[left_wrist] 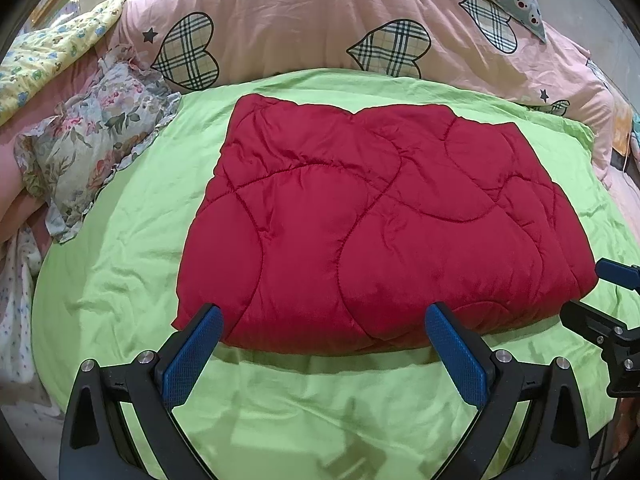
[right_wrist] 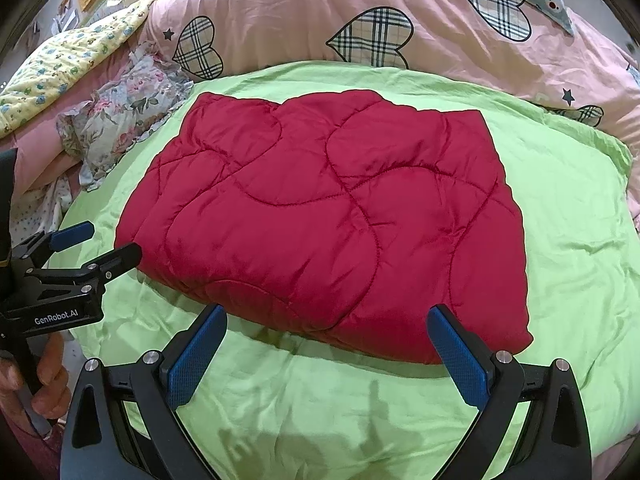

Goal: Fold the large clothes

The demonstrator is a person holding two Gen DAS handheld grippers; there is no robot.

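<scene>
The red quilted jacket (left_wrist: 372, 216) lies folded on the green sheet (left_wrist: 120, 264) — left gripper (left_wrist: 322, 344) and right gripper (right_wrist: 326, 344) both wide and empty, so probably only a last fold or tidy remains

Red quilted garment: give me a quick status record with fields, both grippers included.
item: red quilted garment, folded into a compact rectangle
surface: green sheet, garment lies flat on it
left gripper: open, holding nothing, at the garment's near edge
right gripper: open, holding nothing, at the near edge
surroundings: pink duvet with plaid hearts behind; floral pillow to the left
</scene>
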